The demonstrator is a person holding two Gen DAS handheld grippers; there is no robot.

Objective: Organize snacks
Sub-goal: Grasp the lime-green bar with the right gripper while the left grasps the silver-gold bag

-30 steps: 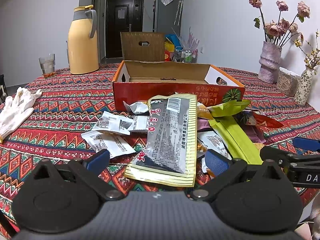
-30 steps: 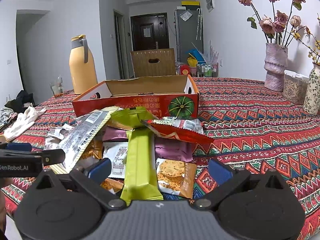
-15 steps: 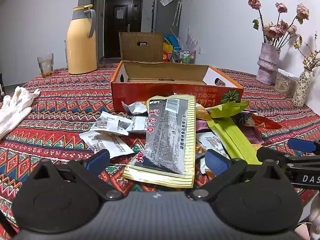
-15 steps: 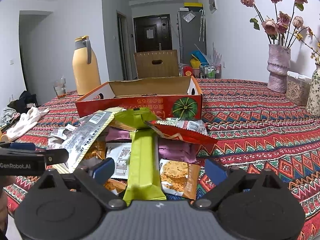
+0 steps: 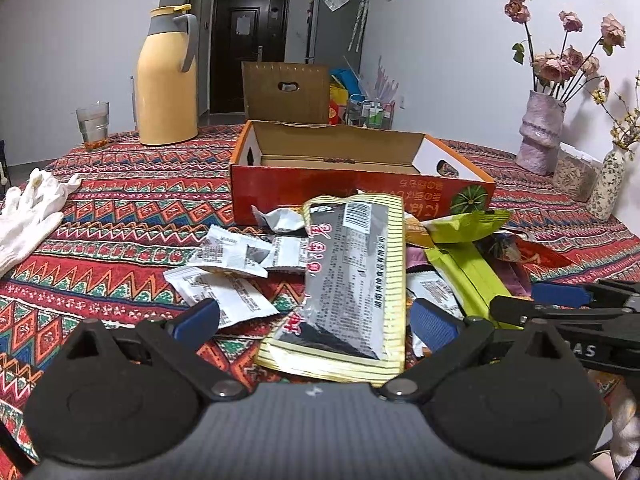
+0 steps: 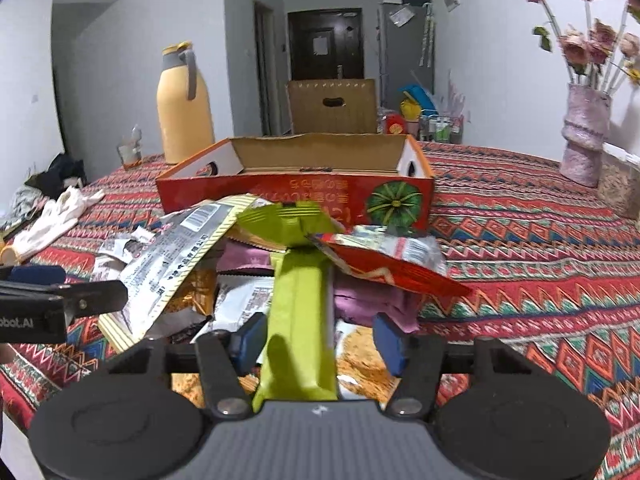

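Green packet (image 6: 298, 320) lengthwise between closing right fingers (image 6: 386, 344), long axis toward box (image 6: 296, 196), pads not yet pressing; left fingers (image 5: 196, 318) spread, empty.

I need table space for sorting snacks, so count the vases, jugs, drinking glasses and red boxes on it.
Vases: 2, a pink vase and a speckled vase
Jugs: 1
Drinking glasses: 1
Red boxes: 1
Total: 5
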